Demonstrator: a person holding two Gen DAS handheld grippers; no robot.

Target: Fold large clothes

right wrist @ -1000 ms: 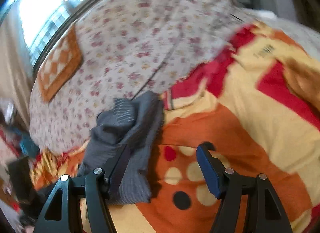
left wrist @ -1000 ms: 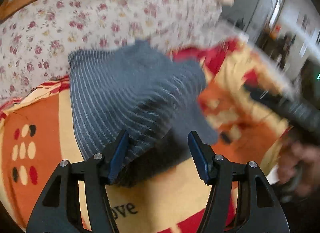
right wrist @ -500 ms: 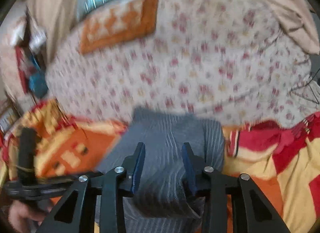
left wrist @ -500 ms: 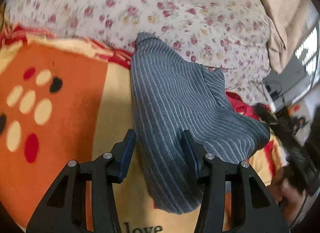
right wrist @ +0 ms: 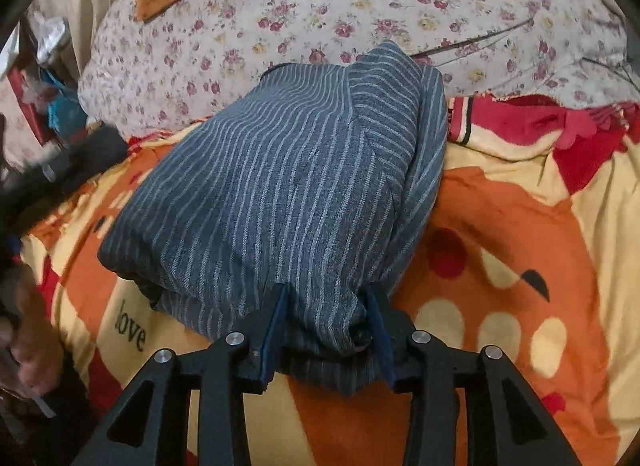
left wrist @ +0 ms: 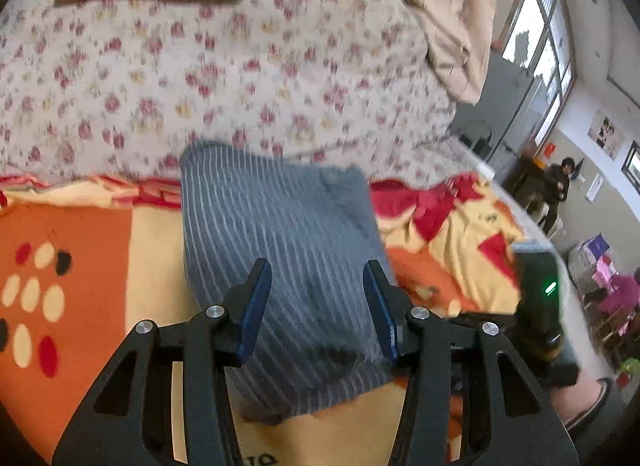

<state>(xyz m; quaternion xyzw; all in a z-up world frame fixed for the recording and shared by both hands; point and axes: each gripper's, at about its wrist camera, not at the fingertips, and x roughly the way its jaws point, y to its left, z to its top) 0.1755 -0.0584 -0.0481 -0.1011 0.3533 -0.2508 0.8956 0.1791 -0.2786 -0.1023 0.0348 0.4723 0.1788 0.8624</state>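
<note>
Jaws, left gripper (left wrist: 316,306): apart, blue pads either side of the garment (left wrist: 280,250) with clear gaps, holding nothing. Jaws, right gripper (right wrist: 326,326): closed in on a bunched near corner of the garment, cloth pinched between the pads.

Garment: grey-blue pinstriped cloth, folded into a thick bundle. It lies on the blanket (right wrist: 500,250), far edge up against the floral quilt (right wrist: 320,5).

Risks, left to right:
- Left side of the bundle is unsupported. If the right gripper lifts or drags alone, I judge the upper layers may slide off and the fold open.
- Left gripper sits over the middle of the cloth. If it closes there it may catch only the top layer and peel it up.
- Right grip holds a bunched wad, not a flat edge. A pull may crease the fold, or the wad may slip out.
- Right side shows a loose layer hanging past the edge; it may trail and skew the stack.
- Blanket is soft and rumpled; dragging may ruck it and snag the bundle.

Writing: "love" in dark letters on the blanket (right wrist: 130,328), readable in the right view. Left view shows only the tail of the word at the bottom edge. No label seen on the garment.
</note>
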